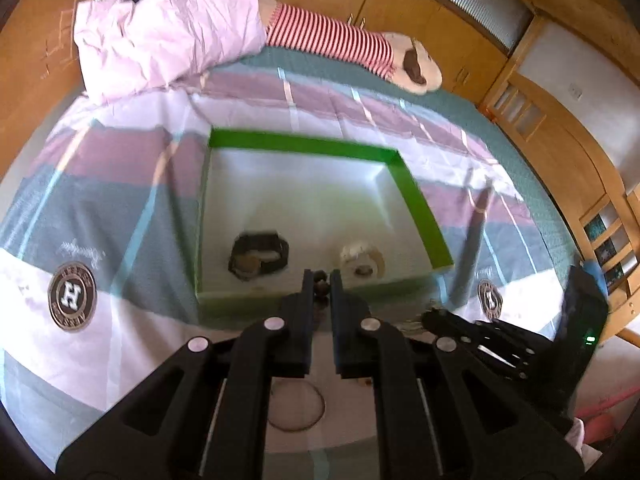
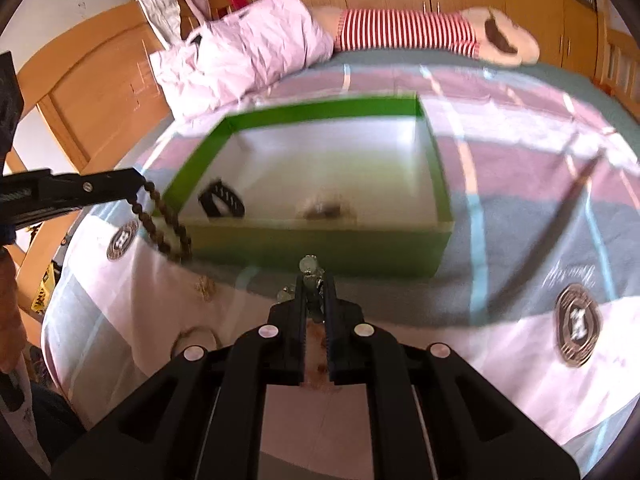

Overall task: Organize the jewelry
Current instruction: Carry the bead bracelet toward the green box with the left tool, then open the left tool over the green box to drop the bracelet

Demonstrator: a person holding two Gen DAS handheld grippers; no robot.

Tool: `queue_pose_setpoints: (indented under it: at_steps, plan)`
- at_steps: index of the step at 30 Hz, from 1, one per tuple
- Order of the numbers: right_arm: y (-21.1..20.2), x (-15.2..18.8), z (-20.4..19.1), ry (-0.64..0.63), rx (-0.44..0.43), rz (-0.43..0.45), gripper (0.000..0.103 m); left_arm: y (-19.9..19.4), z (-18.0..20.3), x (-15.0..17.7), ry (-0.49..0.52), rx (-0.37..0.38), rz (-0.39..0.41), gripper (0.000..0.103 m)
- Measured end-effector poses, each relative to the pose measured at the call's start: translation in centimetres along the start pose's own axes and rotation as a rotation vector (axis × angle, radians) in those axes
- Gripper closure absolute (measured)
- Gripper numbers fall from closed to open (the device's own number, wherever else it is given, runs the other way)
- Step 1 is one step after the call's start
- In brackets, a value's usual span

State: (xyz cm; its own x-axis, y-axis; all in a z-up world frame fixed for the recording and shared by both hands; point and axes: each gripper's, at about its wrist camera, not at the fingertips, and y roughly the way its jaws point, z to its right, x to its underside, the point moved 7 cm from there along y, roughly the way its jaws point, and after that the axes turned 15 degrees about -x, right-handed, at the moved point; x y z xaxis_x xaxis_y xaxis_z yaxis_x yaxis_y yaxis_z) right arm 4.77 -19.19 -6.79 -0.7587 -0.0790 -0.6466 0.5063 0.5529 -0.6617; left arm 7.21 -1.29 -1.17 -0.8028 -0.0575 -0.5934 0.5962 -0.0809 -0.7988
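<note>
A green box (image 1: 416,196) with a white floor sits on the bed; it also shows in the right wrist view (image 2: 320,246). Inside lie a black bracelet (image 1: 258,254) and a pale bracelet (image 1: 362,260). My left gripper (image 1: 321,280) is shut on a dark brown bead string (image 2: 168,224), which hangs just left of the box's near corner. My right gripper (image 2: 312,280) is shut on a pale green bead bracelet (image 2: 308,266), held in front of the box's near wall. The right gripper also shows in the left wrist view (image 1: 430,316).
A thin ring bangle (image 1: 296,408) lies on the sheet under my left gripper. A small gold piece (image 2: 205,286) and another ring (image 2: 196,340) lie on the sheet. A pink pillow (image 1: 168,32) and a striped plush (image 1: 332,40) lie at the far side.
</note>
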Motion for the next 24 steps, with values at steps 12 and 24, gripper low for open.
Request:
queue_pose_setpoints:
  at_steps: [12,24]
  plan:
    - [3.3,-5.4,2.0,0.055,0.032,0.022,0.095,1.8,-2.3,-2.7,-0.082,-0.077,0.054,0.095]
    - [2.8,-4.2,2.2,0.072,0.047,-0.001,0.051,3.6,-3.2,-2.0,-0.101,-0.115,-0.001,0.086]
